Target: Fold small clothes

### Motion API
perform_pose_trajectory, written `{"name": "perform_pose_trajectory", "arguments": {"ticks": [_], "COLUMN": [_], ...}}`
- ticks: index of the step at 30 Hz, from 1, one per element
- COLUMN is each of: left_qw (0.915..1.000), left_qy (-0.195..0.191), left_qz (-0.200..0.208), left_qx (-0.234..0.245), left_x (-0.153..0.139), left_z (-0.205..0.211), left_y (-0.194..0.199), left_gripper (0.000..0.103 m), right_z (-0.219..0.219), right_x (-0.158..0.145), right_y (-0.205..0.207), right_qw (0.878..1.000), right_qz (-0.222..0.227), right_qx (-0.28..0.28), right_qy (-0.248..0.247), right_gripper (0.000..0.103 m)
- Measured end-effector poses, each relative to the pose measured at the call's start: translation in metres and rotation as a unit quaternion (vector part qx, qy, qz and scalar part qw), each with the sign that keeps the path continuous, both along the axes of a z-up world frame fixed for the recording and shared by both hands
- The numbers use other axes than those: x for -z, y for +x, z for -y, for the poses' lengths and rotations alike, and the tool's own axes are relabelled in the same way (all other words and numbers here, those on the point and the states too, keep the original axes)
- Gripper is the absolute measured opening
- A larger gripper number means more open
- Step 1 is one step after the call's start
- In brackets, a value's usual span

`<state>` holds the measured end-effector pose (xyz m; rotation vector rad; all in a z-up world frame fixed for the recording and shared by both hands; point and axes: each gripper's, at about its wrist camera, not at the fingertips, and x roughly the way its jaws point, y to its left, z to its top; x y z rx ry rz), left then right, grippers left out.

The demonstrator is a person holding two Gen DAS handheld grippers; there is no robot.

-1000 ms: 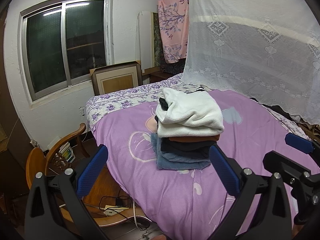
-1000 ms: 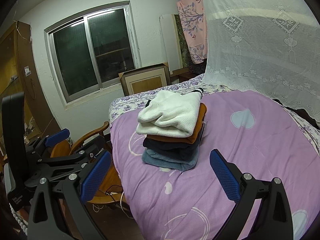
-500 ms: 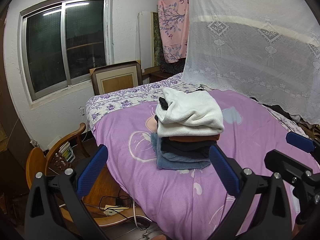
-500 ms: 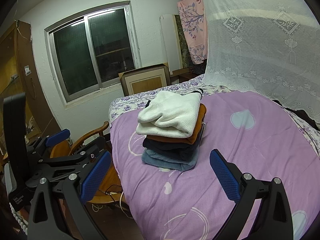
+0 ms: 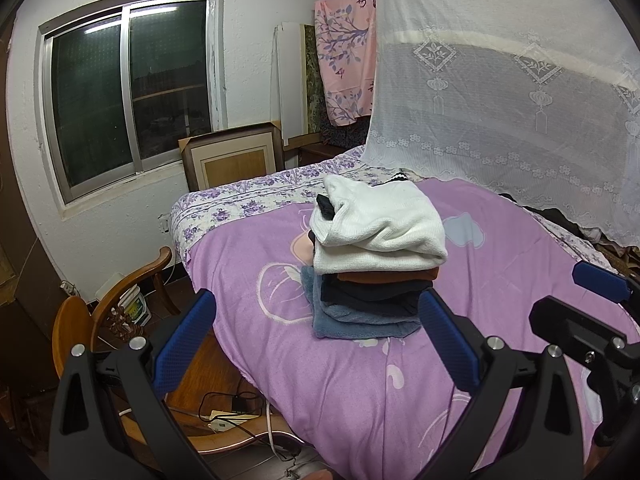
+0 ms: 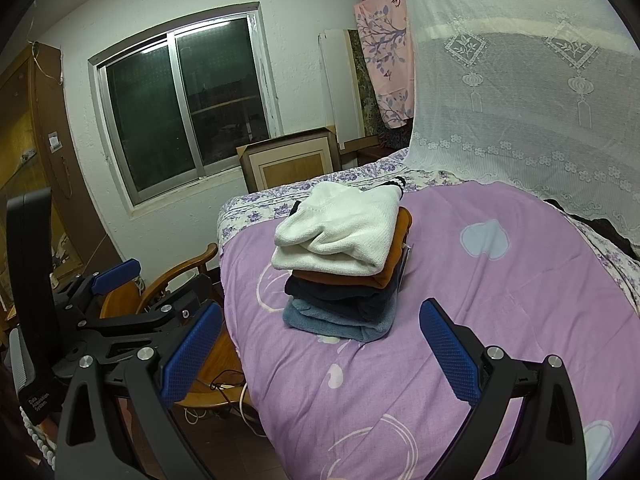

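Note:
A stack of folded clothes (image 5: 372,272) sits on the purple bedspread (image 5: 288,360), with a white knit on top (image 5: 380,224), then brown, dark and blue pieces. It also shows in the right wrist view (image 6: 344,272). My left gripper (image 5: 316,332) is open and empty, held back from the stack near the bed's edge. My right gripper (image 6: 320,344) is open and empty, also short of the stack. The right gripper shows at the right in the left wrist view (image 5: 576,320); the left gripper shows at the left in the right wrist view (image 6: 116,300).
A wooden chair (image 5: 120,312) stands left of the bed with cables and a power strip (image 5: 228,420) on the floor. A white lace net (image 5: 500,80) hangs over the bed's far side. A framed picture (image 5: 232,160) leans under the window (image 5: 132,96).
Almost nothing has changed. The right gripper has drifted very slightly lower in the left wrist view. Both grippers stay open and the stack is untouched.

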<state>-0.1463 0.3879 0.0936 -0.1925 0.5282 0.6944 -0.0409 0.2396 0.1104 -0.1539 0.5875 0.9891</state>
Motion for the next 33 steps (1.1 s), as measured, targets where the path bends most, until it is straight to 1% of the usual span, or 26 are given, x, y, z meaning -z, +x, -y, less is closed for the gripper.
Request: {"name": "perform_pose_trajectory", "arguments": {"ticks": [13, 18, 21, 24, 26, 28, 30, 33], "left_qw": [1.0000, 0.9997, 0.9990, 0.9973, 0.9951, 0.9918, 0.9877, 0.9749], "left_qy": [-0.002, 0.007, 0.005, -0.002, -0.012, -0.013, -0.008, -0.002], "left_qz": [-0.001, -0.014, -0.027, -0.039, -0.043, -0.046, -0.048, -0.050], "left_qx": [0.003, 0.018, 0.036, 0.062, 0.089, 0.118, 0.148, 0.217], "left_x": [0.002, 0.010, 0.020, 0.030, 0.037, 0.043, 0.049, 0.061], "left_z": [0.001, 0.011, 0.020, 0.034, 0.052, 0.074, 0.100, 0.160], "left_y": [0.002, 0.012, 0.026, 0.043, 0.058, 0.073, 0.089, 0.119], "left_gripper": [0.099, 0.099, 0.099, 0.099, 0.099, 0.099, 0.099, 0.099], "right_z": [0.011, 0.023, 0.037, 0.058, 0.079, 0.102, 0.130, 0.183], "right_x": [-0.001, 0.004, 0.010, 0.017, 0.022, 0.027, 0.033, 0.050], "right_y": [0.004, 0.010, 0.017, 0.026, 0.033, 0.039, 0.046, 0.062], "right_qw": [1.000, 1.000, 1.000, 0.999, 0.997, 0.995, 0.991, 0.981], "right_qz": [-0.002, -0.005, -0.006, -0.011, -0.008, -0.002, 0.003, 0.009], "right_qx": [0.002, 0.014, 0.031, 0.053, 0.076, 0.101, 0.133, 0.194], "right_qy": [0.003, 0.002, 0.000, 0.001, 0.002, 0.004, 0.005, -0.004], "right_gripper": [0.100, 0.100, 0.100, 0.100, 0.100, 0.100, 0.100, 0.100]}}
